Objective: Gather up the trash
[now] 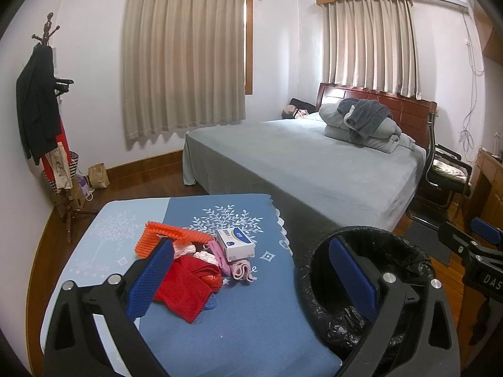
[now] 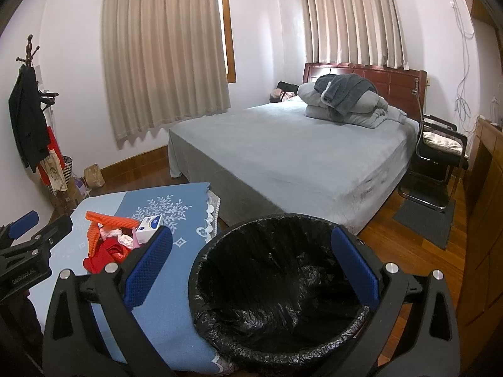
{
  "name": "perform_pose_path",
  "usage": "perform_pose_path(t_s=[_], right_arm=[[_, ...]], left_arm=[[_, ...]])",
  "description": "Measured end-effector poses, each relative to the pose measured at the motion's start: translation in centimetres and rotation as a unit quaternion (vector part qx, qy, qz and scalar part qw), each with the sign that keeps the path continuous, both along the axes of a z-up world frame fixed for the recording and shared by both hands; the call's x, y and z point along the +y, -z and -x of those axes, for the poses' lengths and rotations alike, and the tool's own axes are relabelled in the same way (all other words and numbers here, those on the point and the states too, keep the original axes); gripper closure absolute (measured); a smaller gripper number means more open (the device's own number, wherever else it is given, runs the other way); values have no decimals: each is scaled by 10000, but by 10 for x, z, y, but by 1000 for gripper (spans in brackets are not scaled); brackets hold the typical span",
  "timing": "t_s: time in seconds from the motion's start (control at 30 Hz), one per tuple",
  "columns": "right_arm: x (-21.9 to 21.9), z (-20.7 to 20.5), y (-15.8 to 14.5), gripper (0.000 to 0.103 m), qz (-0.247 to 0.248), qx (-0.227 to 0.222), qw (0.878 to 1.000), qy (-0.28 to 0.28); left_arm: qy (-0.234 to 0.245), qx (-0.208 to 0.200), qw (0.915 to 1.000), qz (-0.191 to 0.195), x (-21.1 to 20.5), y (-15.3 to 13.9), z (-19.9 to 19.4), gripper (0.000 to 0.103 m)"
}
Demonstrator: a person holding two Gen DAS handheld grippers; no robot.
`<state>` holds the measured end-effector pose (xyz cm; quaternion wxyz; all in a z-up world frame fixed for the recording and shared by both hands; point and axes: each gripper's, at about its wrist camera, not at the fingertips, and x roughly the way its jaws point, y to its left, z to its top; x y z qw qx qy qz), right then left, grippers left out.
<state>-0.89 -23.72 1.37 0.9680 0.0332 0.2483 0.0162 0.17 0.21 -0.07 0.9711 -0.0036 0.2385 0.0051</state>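
A pile of trash lies on the blue-clothed table [image 1: 251,314]: an orange foam net [image 1: 163,235], red plastic wrap [image 1: 188,286], pink crumpled bits [image 1: 220,257] and a small white box [image 1: 235,242]. The pile also shows in the right wrist view [image 2: 107,242]. A bin with a black liner [image 2: 276,282] stands right of the table. My left gripper [image 1: 251,279] is open and empty, above the table near the pile. My right gripper [image 2: 251,267] is open and empty over the bin.
A grey bed [image 1: 298,163] with folded bedding stands behind the table. A coat rack [image 1: 47,110] stands at the left wall, bags at its foot. A black chair [image 2: 440,157] and wooden cabinets are at the right.
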Motion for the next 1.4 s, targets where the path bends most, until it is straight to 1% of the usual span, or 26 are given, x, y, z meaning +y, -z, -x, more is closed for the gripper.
perform_pose_path(t_s=[0.17,0.2,0.53,0.8,0.83,1.4], right_arm=[[0,2,0,5,3,11,10000,-4],[3,-3,8,5,-2,6,10000,0],[2,-2,4,5,5,16,10000,0],[3,-4,7,5,7,34,10000,-6],[3,-2,3,5,7,34,10000,-7],[4,-3,3,5,6,48,10000,-3]], left_arm=[[0,10,10000,6,2,1,0,6],[-2,-2,10000,-6,-1,-1,0,6],[-3,4,10000,-9,-2,-1,0,6],[-2,12,10000,-5,-1,0,0,6],[-2,11,10000,-5,-1,0,0,6],[-3,28,10000,-4,2,-1,0,6]])
